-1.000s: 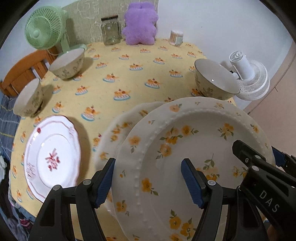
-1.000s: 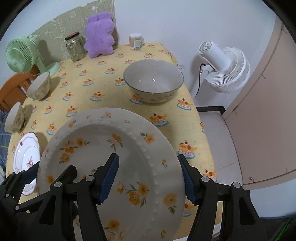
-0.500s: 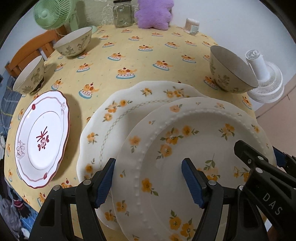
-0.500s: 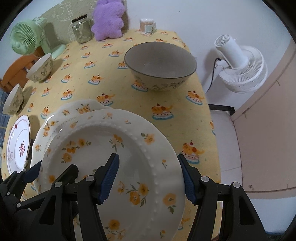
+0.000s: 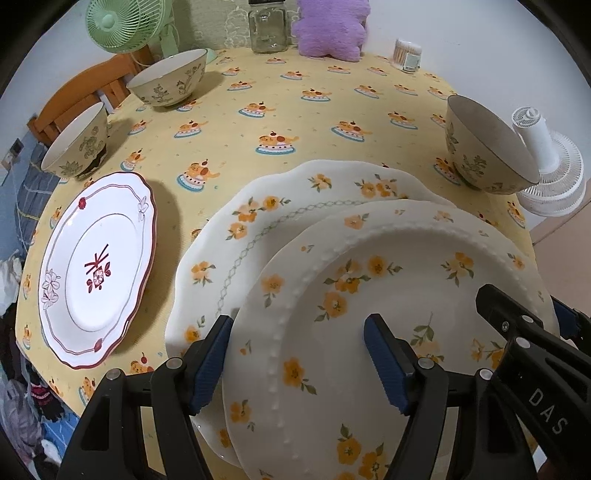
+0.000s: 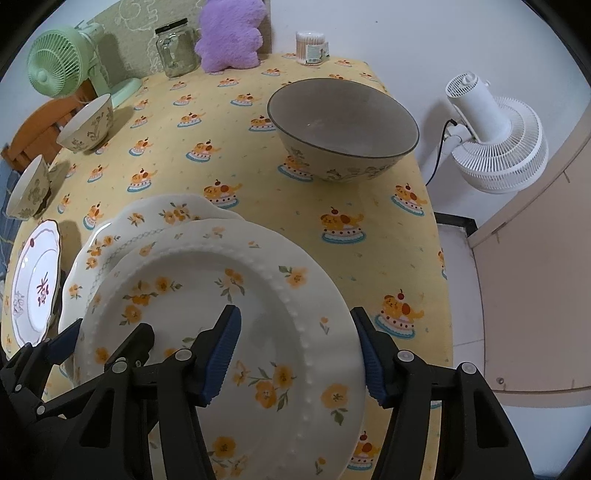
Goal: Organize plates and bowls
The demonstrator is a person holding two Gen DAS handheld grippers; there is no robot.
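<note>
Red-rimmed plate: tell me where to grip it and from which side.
Probably best to take the red-rimmed plate by its scalloped rim at the near edge, by the table's edge. It lies flat on the tablecloth, so come in low from that side, one tip under the rim and one over. A bowl crowds the far side.

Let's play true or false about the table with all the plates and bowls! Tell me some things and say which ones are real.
1. The beaded plate with orange flowers sits over a scalloped plate that also has orange flowers. True.
2. The red-trimmed plate is stacked on top of the flowery plates. False: it lies by itself on the tablecloth, beside them.
3. There are three bowls on the table. True: two small ones on one side and the big bowl on the other.
4. The big bowl is full of soup. False: it is empty.
5. A purple plush toy stands at the back next to a glass jar. True.
</note>
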